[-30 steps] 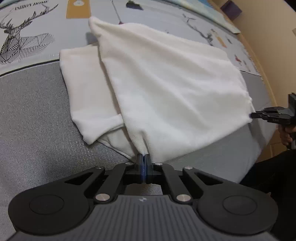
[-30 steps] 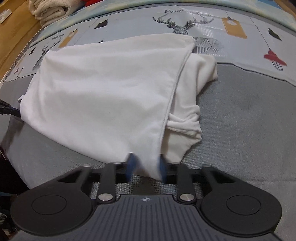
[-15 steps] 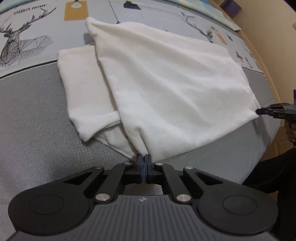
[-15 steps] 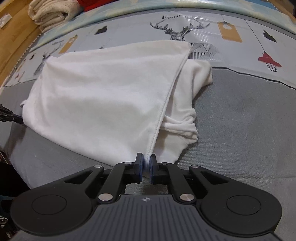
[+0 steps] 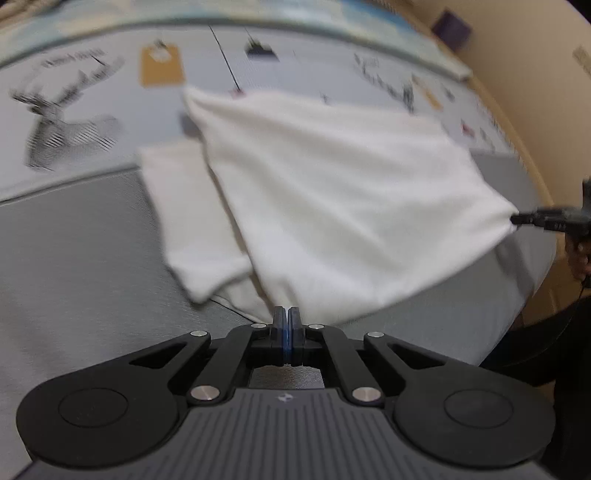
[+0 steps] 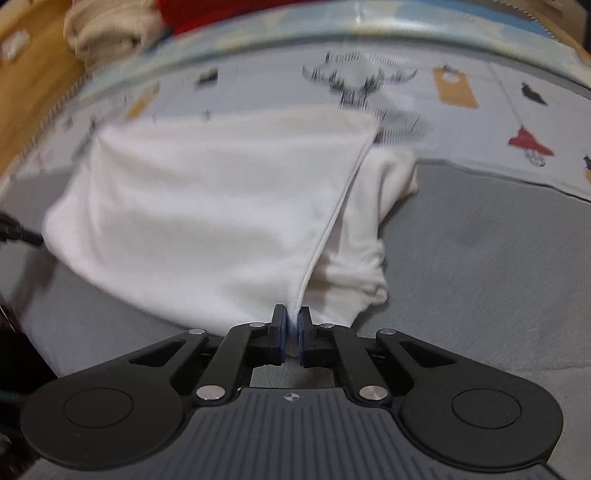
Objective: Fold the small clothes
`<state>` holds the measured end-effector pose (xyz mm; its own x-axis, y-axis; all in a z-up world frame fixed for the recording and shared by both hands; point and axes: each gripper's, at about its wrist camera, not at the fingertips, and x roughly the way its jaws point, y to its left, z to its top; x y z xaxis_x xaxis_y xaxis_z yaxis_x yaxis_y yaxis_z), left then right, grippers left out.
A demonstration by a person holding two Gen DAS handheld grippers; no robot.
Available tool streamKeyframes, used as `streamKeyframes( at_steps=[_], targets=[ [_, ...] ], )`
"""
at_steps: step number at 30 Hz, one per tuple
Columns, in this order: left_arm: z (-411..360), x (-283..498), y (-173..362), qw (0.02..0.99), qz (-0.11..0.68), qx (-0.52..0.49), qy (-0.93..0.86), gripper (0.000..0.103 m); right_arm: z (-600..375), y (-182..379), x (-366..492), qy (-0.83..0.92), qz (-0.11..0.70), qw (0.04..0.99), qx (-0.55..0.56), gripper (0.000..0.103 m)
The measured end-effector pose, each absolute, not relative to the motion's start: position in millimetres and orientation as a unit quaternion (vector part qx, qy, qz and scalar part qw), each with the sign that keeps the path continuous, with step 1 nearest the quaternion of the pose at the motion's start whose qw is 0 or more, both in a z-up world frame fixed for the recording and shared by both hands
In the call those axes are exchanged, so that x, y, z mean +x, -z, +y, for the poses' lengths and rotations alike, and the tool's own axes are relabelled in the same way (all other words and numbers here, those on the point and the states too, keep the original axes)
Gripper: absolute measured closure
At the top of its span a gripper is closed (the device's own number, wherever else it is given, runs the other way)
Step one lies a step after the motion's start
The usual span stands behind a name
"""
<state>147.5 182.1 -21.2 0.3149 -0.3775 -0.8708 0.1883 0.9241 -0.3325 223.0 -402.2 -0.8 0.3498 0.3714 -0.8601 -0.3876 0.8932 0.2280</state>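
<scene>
While both views show the white garment [image 5: 332, 192], only the right shows folded towels [image 6: 107, 29].

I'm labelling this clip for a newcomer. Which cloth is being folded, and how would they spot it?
On the grey mat, below the deer-print sheet, lies a white garment. The left gripper and right gripper each pinch a near corner. Unlike the beige folded pile far behind, it is pure white and pulled taut.

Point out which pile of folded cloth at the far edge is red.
In the right wrist view, the red pile is the one at the top edge, right of the cream folded pile; only colour separates them, both blurred.
</scene>
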Motion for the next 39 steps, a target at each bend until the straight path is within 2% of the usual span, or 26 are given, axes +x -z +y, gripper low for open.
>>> streamKeyframes(
  at_steps=[3,7,16,29,34,39],
  targets=[
    [196,137,18,0.802,0.570,-0.060,0.166,0.103,-421,-9,223,-0.230,0.512,0.827,0.026,0.099],
    [190,131,41,0.778,0.608,-0.023,0.156,0.103,-423,10,220,-0.211,0.556,0.804,-0.021,0.099],
    [164,148,51,0.777,0.593,-0.090,0.193,0.102,-403,24,216,-0.207,0.577,0.786,-0.078,0.096],
    [134,180,74,0.762,0.615,-0.066,0.192,0.101,-404,30,215,-0.220,0.580,0.780,-0.083,0.096],
    [128,178,70,0.763,0.609,-0.046,0.210,0.103,-406,31,214,-0.217,0.583,0.779,-0.085,0.096],
    [156,158,44,0.779,0.592,-0.033,0.204,0.103,-407,27,212,-0.221,0.568,0.788,-0.089,0.096]
  ],
)
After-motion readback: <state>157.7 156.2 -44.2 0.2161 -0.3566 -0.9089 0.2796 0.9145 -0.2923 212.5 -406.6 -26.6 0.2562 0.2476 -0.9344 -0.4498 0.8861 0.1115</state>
